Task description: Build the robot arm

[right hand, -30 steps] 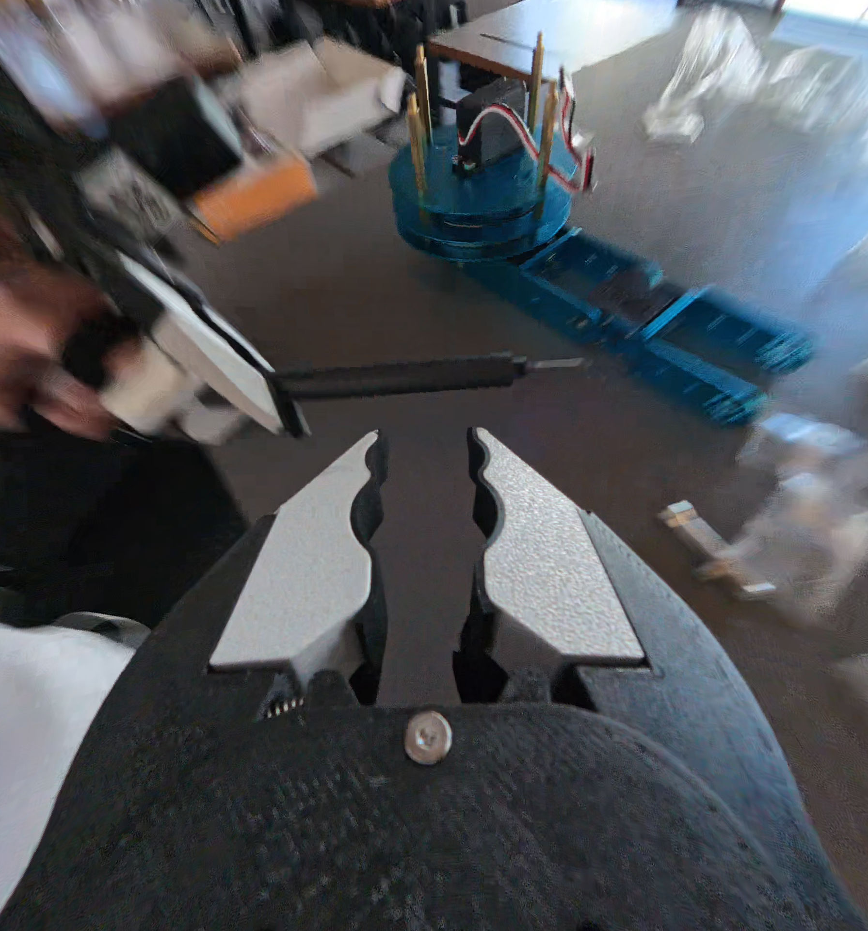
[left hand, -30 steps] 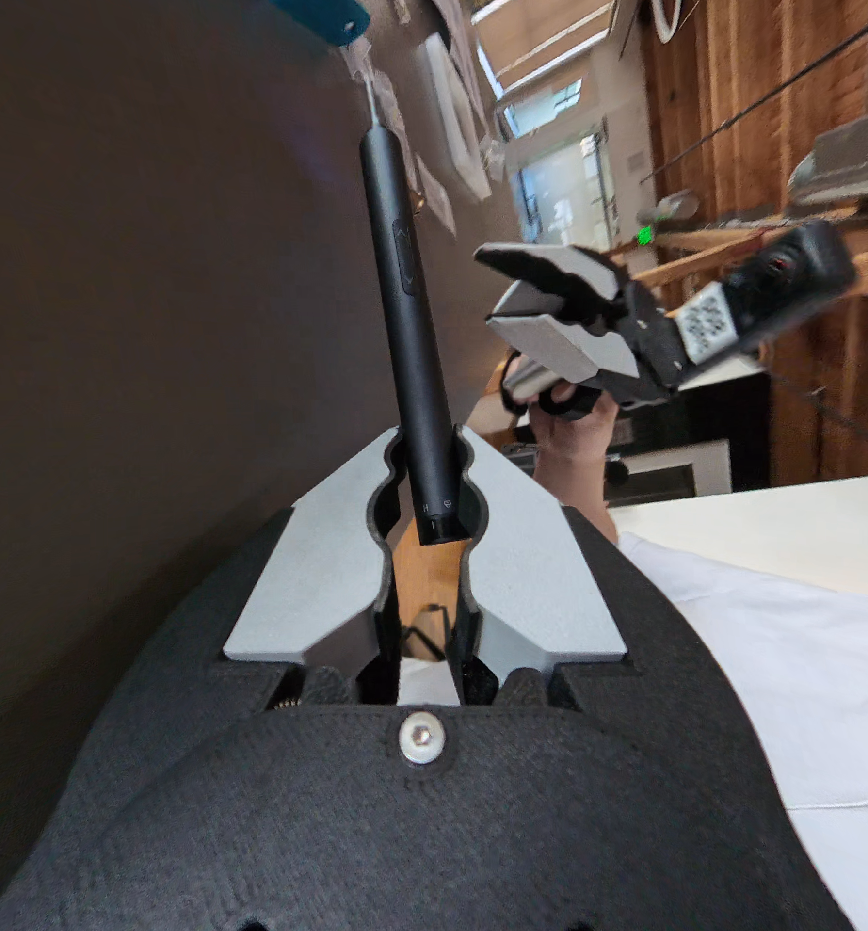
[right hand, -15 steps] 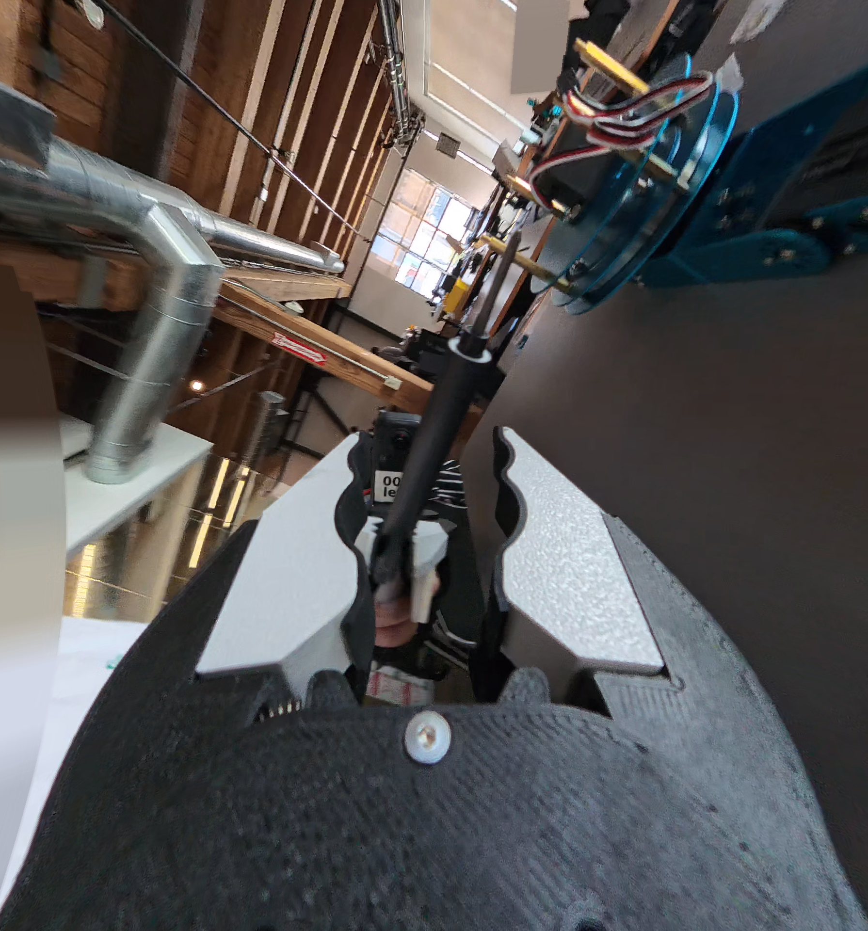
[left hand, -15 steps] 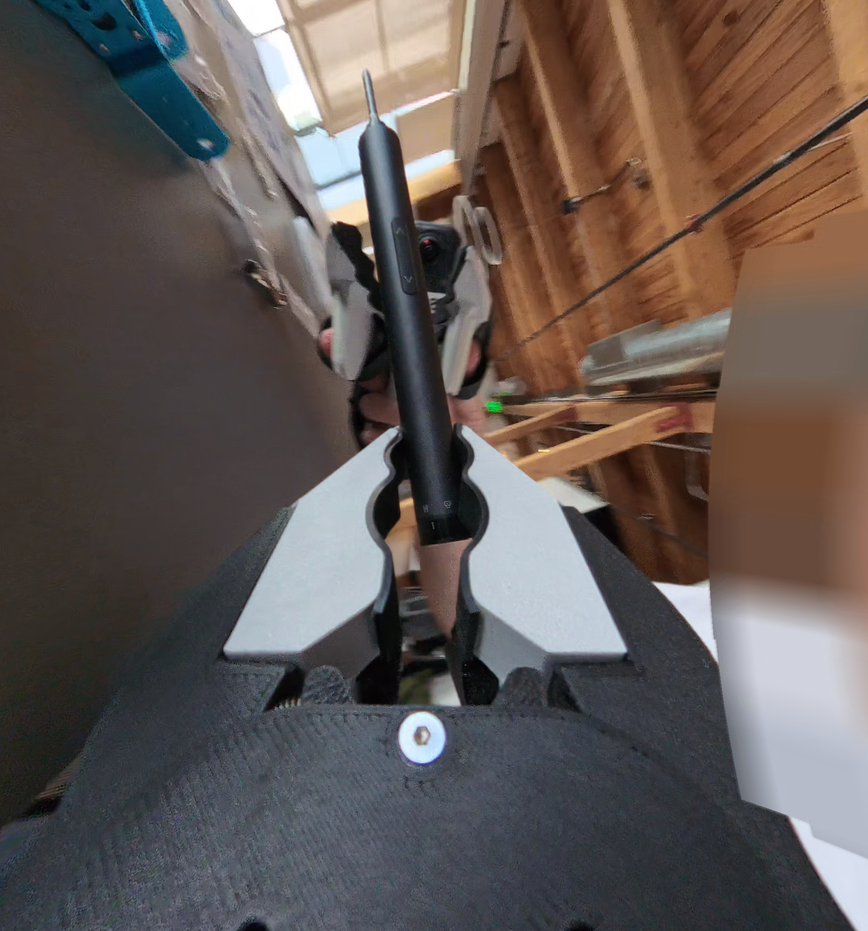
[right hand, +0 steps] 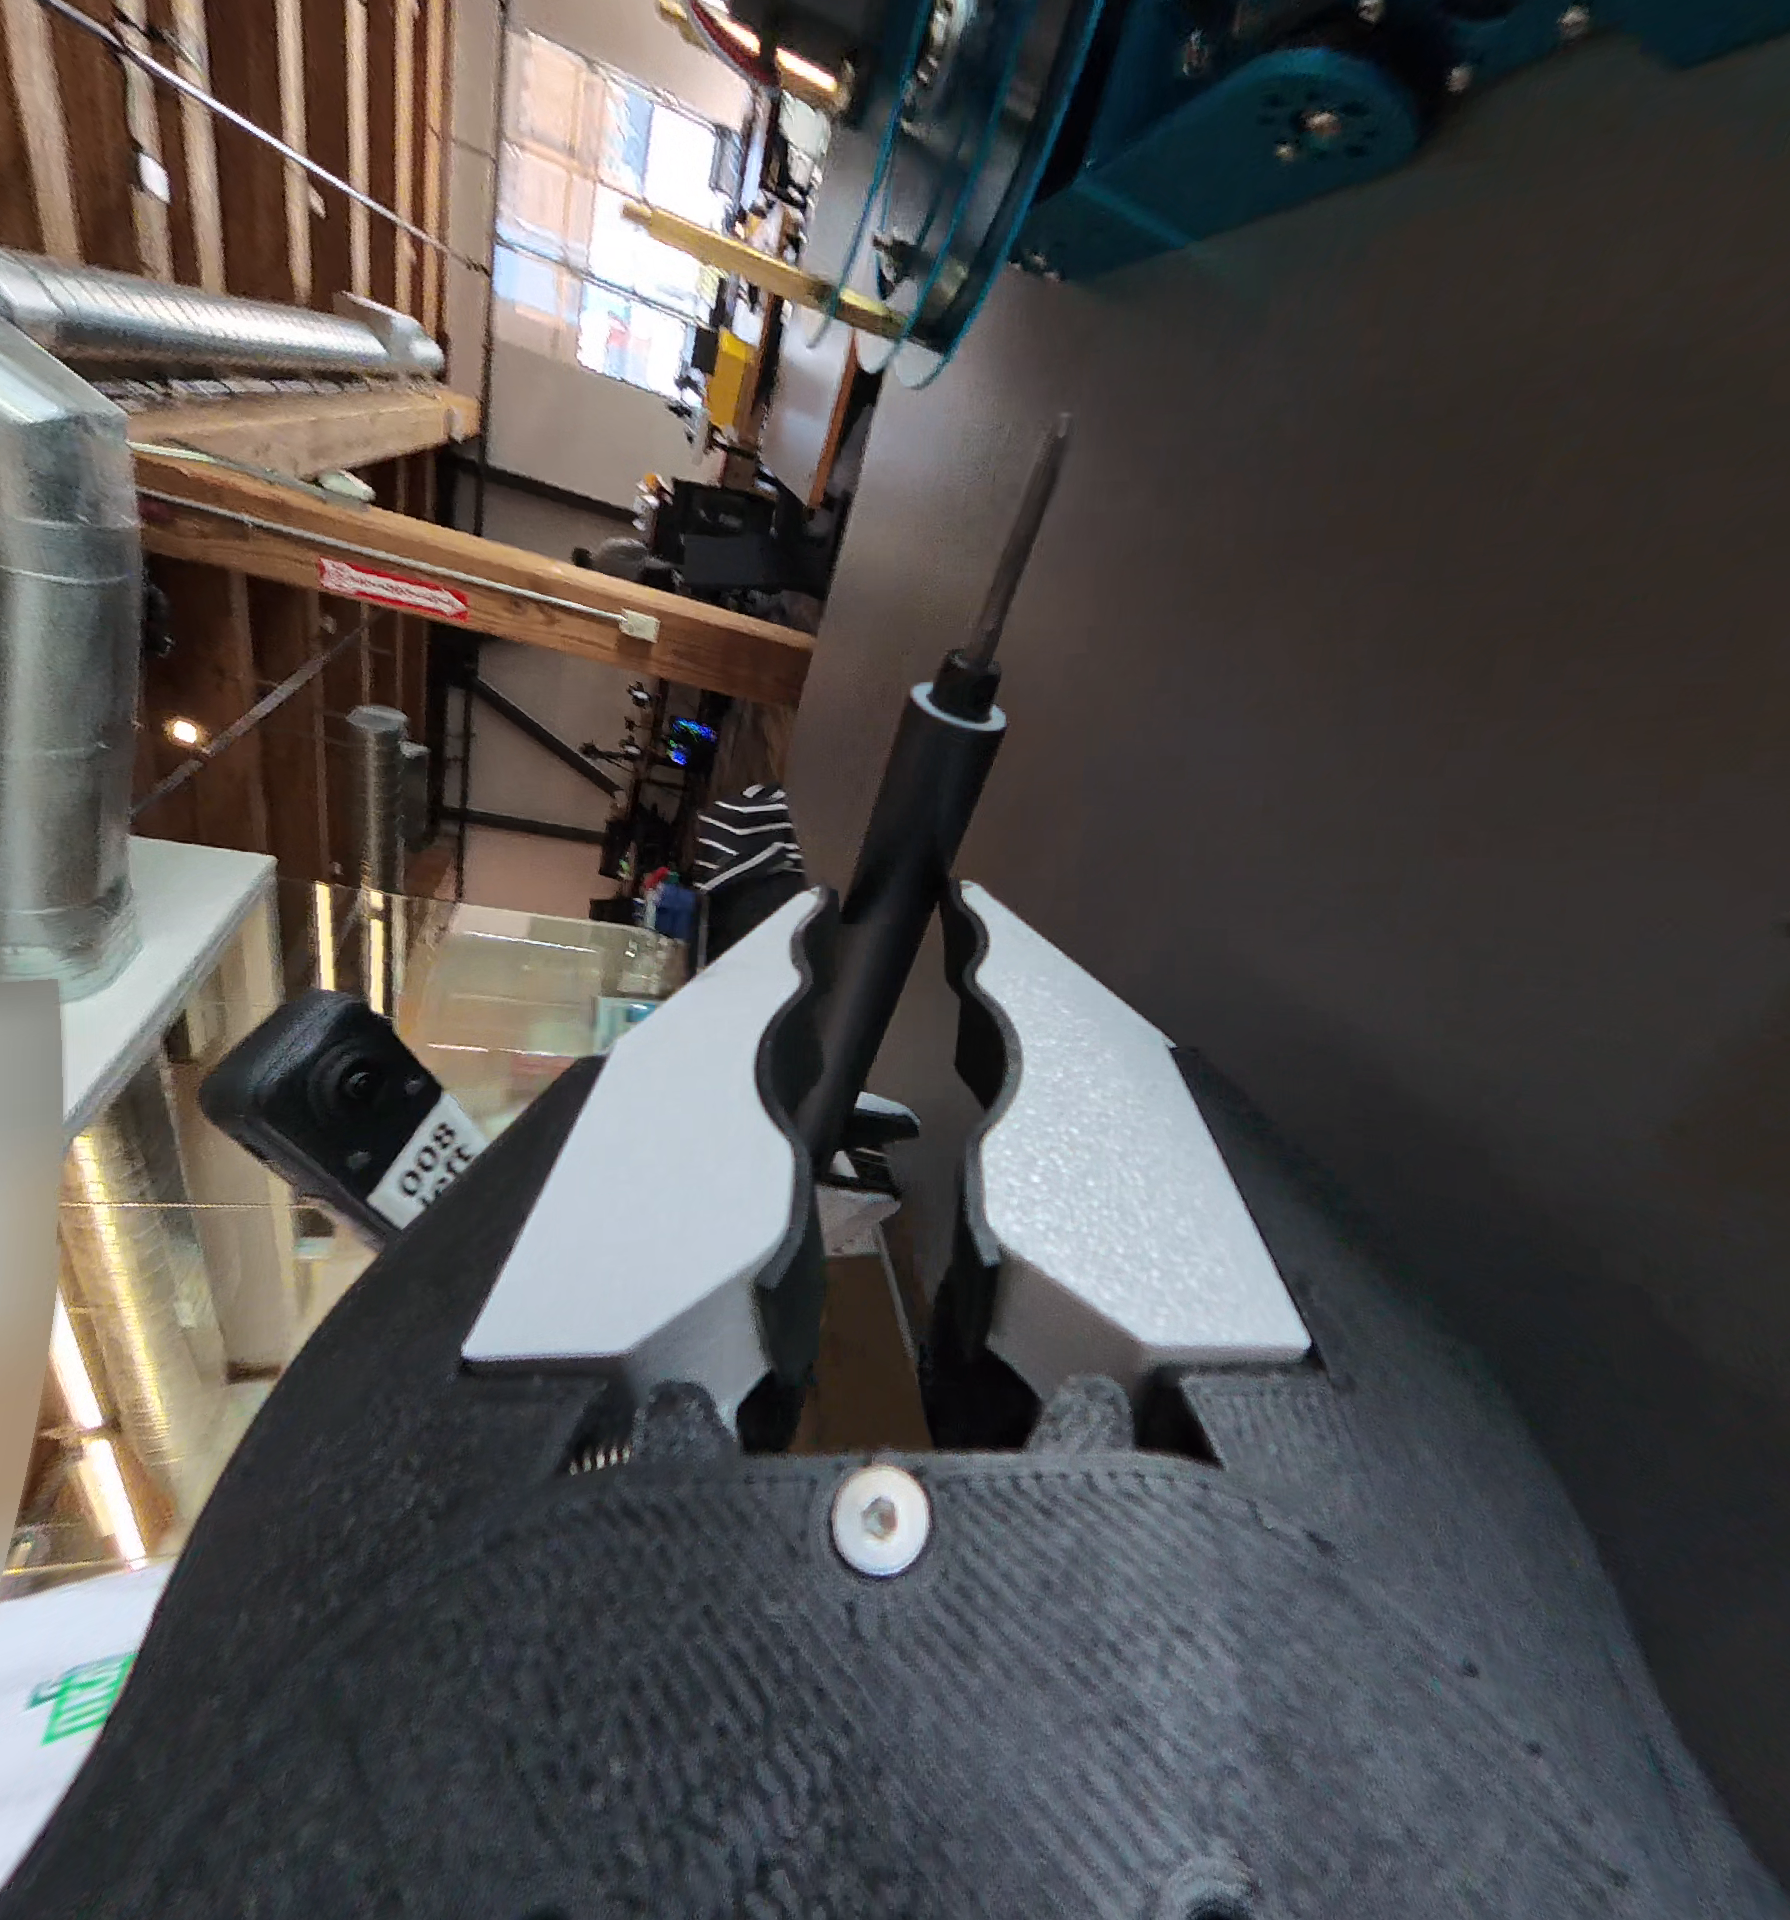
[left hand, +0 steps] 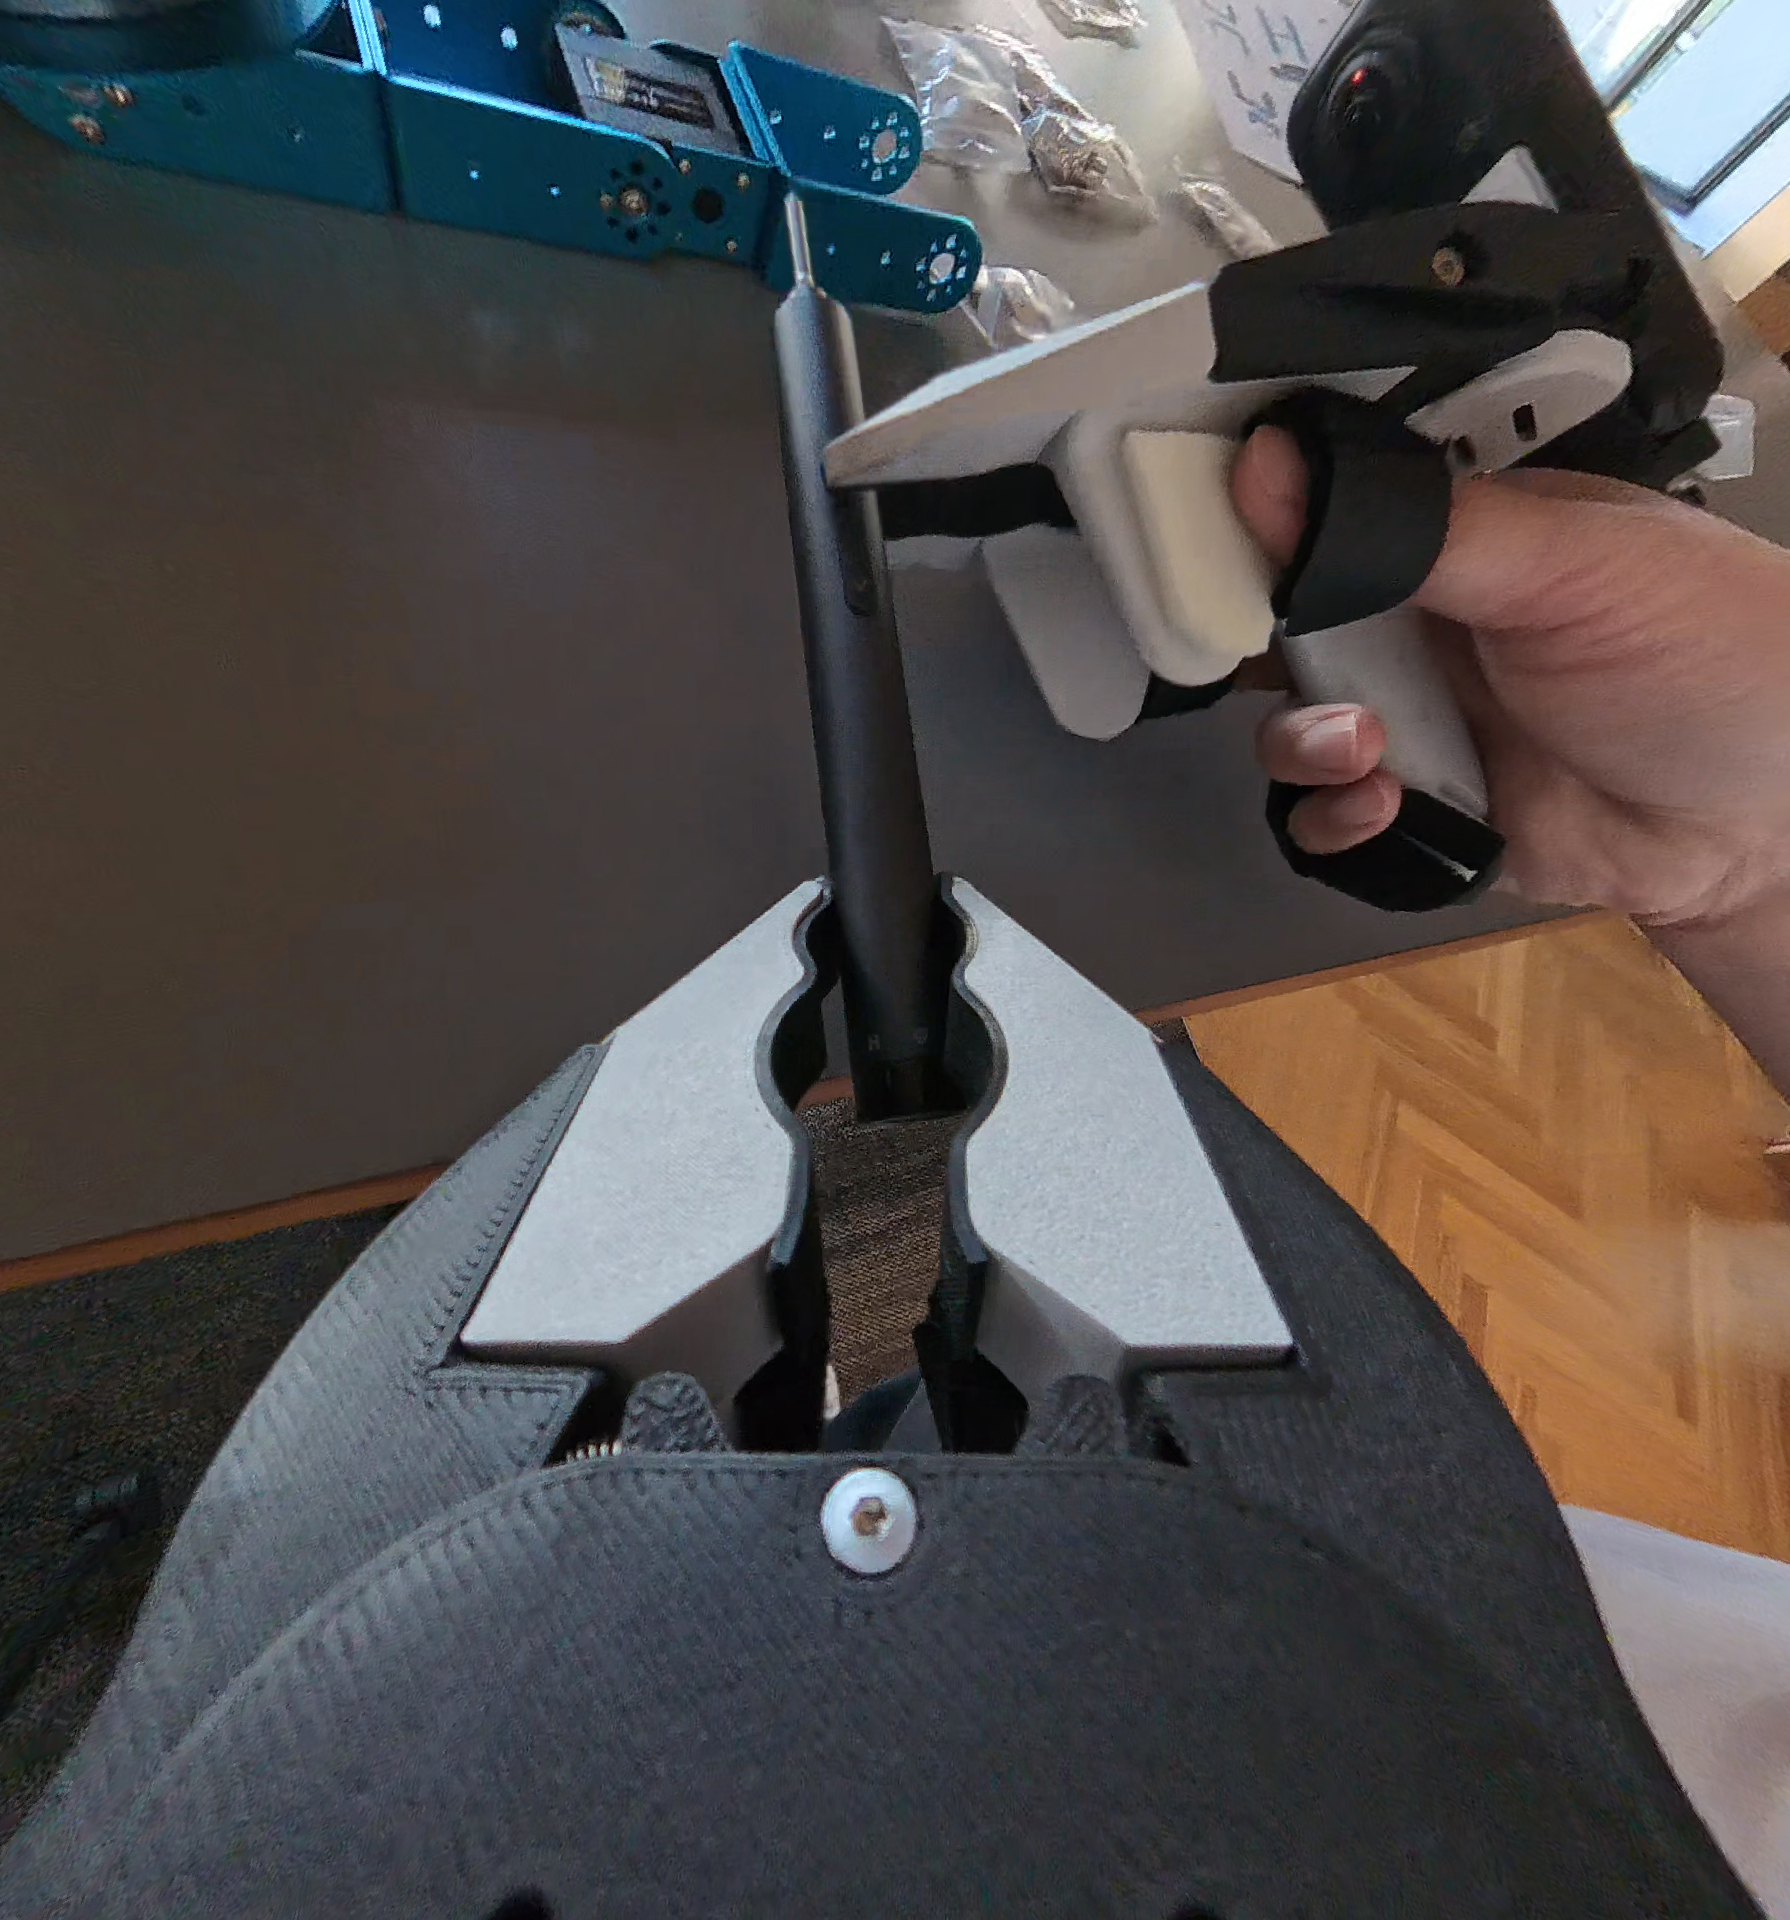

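Observation:
My left gripper (left hand: 886, 896) is shut on the rear end of a black pen-shaped electric screwdriver (left hand: 851, 675), whose bit points toward a blue metal robot arm assembly (left hand: 579, 156) lying on the dark grey table (left hand: 351, 623). My right gripper (left hand: 847, 473), held by a hand (left hand: 1618, 707), comes in from the right and has its fingers around the screwdriver's middle. In the right wrist view the right gripper (right hand: 886, 906) has its jaws closed against the screwdriver (right hand: 922, 800), which runs slanted between them with its bit beyond the tips.
Clear plastic bags of small parts (left hand: 1026, 104) lie behind the blue assembly (right hand: 1286, 114). The table's wooden front edge and a parquet floor (left hand: 1493, 1143) show at right. The left gripper's camera (right hand: 340, 1112) sits low left in the right wrist view. My hands' fingertips stand some 7 centimeters from each other.
Both grippers have swung round. The right gripper has come up to the screwdriver from the side and its jaws have narrowed onto the shaft. The left gripper has kept its hold.

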Available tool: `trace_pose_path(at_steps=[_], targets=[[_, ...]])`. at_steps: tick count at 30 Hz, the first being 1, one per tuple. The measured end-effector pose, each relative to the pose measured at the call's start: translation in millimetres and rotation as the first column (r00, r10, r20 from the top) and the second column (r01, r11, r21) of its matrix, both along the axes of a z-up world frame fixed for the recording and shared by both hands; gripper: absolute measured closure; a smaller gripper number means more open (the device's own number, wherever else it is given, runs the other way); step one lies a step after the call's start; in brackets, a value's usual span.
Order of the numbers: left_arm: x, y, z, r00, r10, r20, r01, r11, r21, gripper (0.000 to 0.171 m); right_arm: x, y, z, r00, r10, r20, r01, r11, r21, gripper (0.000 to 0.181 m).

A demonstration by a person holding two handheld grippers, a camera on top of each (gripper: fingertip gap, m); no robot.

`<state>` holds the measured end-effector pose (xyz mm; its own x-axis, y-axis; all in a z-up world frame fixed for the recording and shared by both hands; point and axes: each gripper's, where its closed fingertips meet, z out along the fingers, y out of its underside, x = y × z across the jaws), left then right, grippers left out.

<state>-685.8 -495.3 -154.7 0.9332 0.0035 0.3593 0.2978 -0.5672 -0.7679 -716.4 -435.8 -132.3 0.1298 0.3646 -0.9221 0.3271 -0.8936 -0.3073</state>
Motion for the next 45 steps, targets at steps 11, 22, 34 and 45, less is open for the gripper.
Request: trace_pose_path(at_steps=[11,22,34,45], targets=[[-24.0,15.2,-7.1,0.997,0.059,-0.046,-0.063,0.993,-0.095,0.155,-22.2,20.2,-19.4,0.985,0.025,0.172,-0.061,0.976,0.209,0.155],[-19.4,21.7,-5.7,0.996,0.069,-0.048,-0.074,0.990,-0.117,0.150,-28.0,25.9,-23.4,0.984,0.041,0.172,-0.081,0.970,0.231,0.156],[-13.9,22.7,-8.1,0.991,0.010,-0.136,-0.034,0.985,-0.172,0.153,-17.4,36.2,-8.6,0.999,-0.017,0.035,0.013,0.994,0.109,0.161],[-12.0,24.9,-9.4,0.980,-0.016,-0.199,-0.034,0.970,-0.242,0.152,-16.5,34.1,-18.2,0.989,0.064,0.133,-0.088,0.980,0.179,0.155]])
